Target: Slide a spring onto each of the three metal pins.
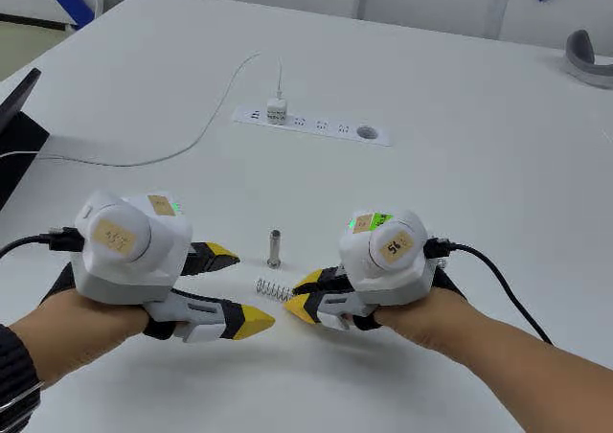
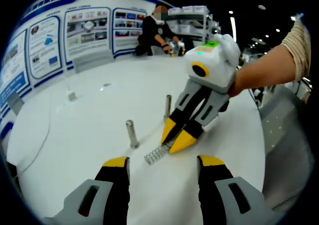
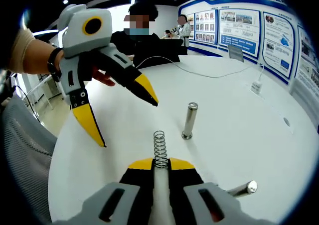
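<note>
On the white table, a thin white cable trails in from the far left edge. Nearer the person, the left gripper is held low over the surface, its yellow-tipped jaws spread well apart with nothing between them and pointed toward the middle. Farther back, the cable ends at a small white charger plugged into a flat power strip set in the tabletop. In front of that, a short metal pin stands upright and bare, between the two grippers and a little beyond their tips. Just on the near side of it is the spring, roughly level and close to the table, its free end pointing at the left gripper; I cannot tell whether it touches the surface. Its other end is pinched in the right gripper, whose jaws are drawn together on the coil. In the left gripper view a second pin stands upright just behind the right gripper, also bare.
</note>
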Action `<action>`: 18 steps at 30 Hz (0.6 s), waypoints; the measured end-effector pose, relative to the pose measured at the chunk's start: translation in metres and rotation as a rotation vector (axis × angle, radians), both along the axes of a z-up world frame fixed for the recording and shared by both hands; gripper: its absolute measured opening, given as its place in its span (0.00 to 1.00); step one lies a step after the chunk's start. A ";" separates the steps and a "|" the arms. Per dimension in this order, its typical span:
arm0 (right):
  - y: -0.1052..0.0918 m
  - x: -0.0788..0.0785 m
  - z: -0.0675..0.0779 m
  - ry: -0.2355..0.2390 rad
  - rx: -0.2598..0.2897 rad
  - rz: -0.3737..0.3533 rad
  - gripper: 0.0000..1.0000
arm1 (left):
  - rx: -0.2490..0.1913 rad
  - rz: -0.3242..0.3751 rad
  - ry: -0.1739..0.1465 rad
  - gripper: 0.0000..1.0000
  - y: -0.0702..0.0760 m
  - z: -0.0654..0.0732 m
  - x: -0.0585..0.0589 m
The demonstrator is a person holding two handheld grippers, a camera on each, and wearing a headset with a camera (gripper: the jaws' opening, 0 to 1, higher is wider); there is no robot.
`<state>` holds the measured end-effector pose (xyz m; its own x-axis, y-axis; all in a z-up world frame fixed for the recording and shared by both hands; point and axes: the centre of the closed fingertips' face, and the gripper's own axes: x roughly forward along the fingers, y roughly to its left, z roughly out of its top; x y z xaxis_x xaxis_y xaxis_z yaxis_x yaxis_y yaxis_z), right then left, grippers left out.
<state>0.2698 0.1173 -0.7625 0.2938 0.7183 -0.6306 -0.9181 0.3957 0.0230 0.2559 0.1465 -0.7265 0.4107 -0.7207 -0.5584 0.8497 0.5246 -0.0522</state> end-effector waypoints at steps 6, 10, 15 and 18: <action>-0.002 -0.003 0.007 -0.002 -0.003 0.011 0.11 | 0.015 -0.014 -0.010 0.54 -0.002 -0.001 -0.003; -0.003 -0.008 0.012 0.006 -0.012 0.027 0.11 | 0.026 -0.027 -0.018 0.52 -0.005 -0.002 -0.004; -0.003 -0.016 0.020 0.013 -0.028 0.066 0.11 | 0.037 -0.051 -0.038 0.48 -0.007 -0.003 -0.004; -0.004 -0.020 0.025 0.015 -0.045 0.094 0.11 | 0.045 -0.072 -0.052 0.45 -0.008 -0.003 -0.005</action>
<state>0.2499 0.1134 -0.7379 0.2170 0.7132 -0.6666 -0.9509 0.3089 0.0210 0.2513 0.1380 -0.7295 0.3883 -0.7241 -0.5700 0.8861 0.4632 0.0151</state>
